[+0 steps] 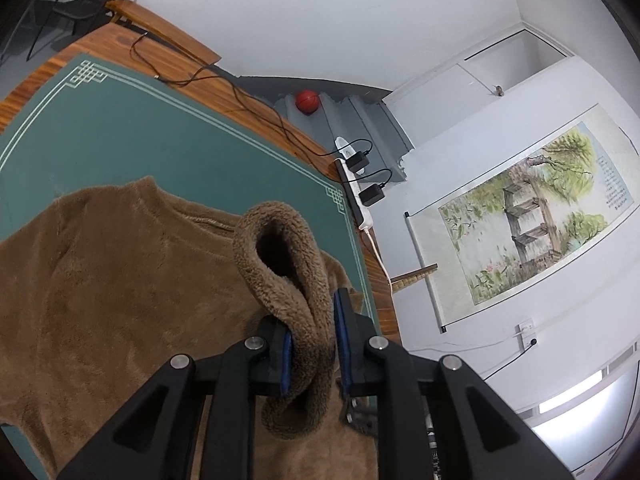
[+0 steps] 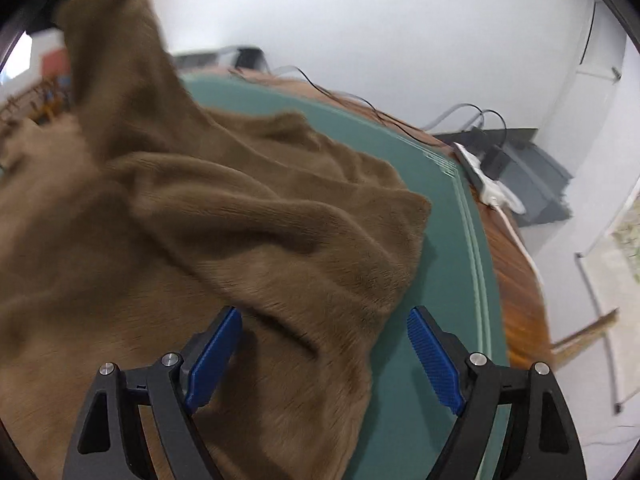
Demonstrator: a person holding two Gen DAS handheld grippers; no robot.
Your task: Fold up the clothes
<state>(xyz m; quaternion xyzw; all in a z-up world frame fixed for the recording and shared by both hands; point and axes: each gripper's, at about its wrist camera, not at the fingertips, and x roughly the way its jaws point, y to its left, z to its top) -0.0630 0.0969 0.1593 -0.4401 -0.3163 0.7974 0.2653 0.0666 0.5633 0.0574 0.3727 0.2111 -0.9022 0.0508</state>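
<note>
Jaws first: on my left gripper (image 1: 312, 344) they stand narrow, the blue pads (image 1: 286, 364) pressing from both sides on a fleecy cuff (image 1: 280, 264) of the brown garment (image 1: 104, 280), whose open mouth curls up in the middle of the left wrist frame; on my right gripper (image 2: 324, 356) they stand wide, blue pads (image 2: 214, 356) well apart, with nothing pinched between them, though the cloth lies under and ahead of them. I see the brown garment (image 2: 224, 216) spread over the green mat (image 1: 132, 136), filling the lower left of the left wrist view, its neckline toward the upper middle. From my right wrist camera, which is blurred, the fabric lies rumpled in folds across the centre and left, and one part of it rises steeply to the upper left corner of the frame. Beyond the cloth, the green mat (image 2: 436, 264) with its pale line border lies on a wooden table (image 1: 224, 92). Black cables (image 1: 240, 96) trail across the wood to a white power strip (image 1: 356, 196) at the table's edge, with two black adapters plugged in. Farther out I make out a red ball (image 1: 307, 101) against the grey skirting, a hanging scroll painting (image 1: 532, 216) on the white wall at right, and a black chair (image 1: 80, 0) in the upper left corner.
</note>
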